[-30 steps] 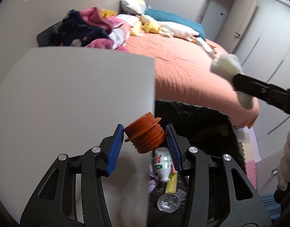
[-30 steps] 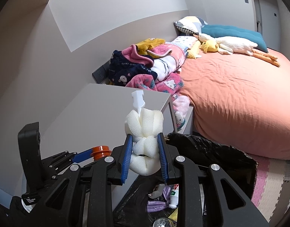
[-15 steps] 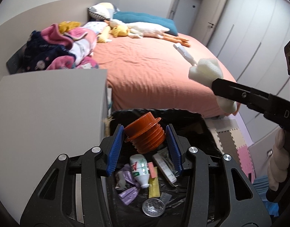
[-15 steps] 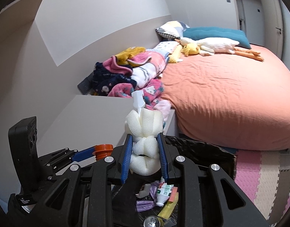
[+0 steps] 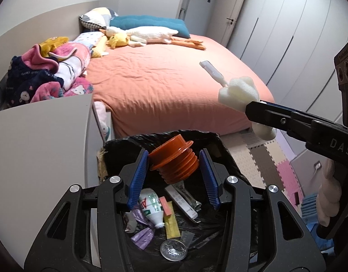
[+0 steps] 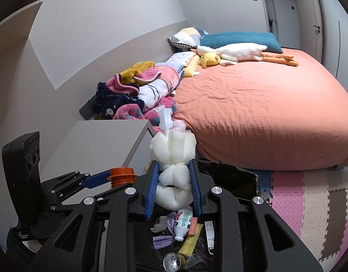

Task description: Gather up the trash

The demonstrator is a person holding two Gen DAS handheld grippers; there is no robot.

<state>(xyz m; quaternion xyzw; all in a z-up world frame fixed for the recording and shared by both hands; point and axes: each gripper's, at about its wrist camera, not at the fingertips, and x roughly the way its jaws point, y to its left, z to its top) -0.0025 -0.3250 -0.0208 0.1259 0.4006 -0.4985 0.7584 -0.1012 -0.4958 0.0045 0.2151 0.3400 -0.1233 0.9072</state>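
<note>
trash bag [image 5: 119, 145], right view shows wall [image 6: 106, 22]

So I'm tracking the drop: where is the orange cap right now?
In the left wrist view the orange cap sits between the left gripper's just-opening jaws, directly above the black trash bag beside the bed.

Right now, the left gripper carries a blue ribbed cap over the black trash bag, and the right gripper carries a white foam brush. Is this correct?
Not quite: the ribbed cap is orange, not blue, as the left wrist view shows. It sits between the left gripper pads above the black trash bag. The right gripper does carry the white foam brush.
</note>
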